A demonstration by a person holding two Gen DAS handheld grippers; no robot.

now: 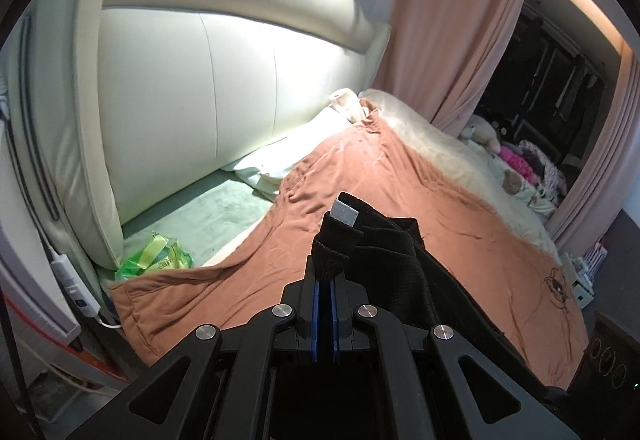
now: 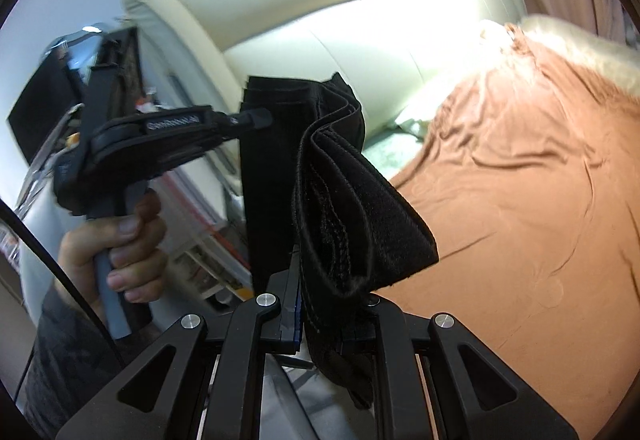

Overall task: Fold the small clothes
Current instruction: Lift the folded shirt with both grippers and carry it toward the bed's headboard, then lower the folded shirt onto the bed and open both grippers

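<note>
Garment held aloft between both tools, above the bed. My left gripper [image 1: 324, 272] has its blue pads pressed together on a banded edge of the black garment [image 1: 384, 260], beside a small grey label [image 1: 346, 214]. In the right wrist view the same tool reaches in from the side and bites the cloth's upper edge [image 2: 256, 118], my left hand [image 2: 116, 252] wrapped round its handle. My right gripper [image 2: 320, 304] is closed on a stack of several layers of the black cloth, whose stitched edges fan out above the jaws.

The cloth hangs off the orange-brown blanket [image 1: 380, 176], not touching it as far as I can judge, though the fisheye curve makes the clearance hard to read. It drapes and buckles freely, so I judge it light, soft and without stiffness. Its napped surface should give the pads good friction. The thick stitched bands are the firmest places to hold. A pinch on a single thin layer would likely let the rest slide and undo the stack. No fragility is evident. Laying it flat on the blanket should keep the folds aligned.
</note>
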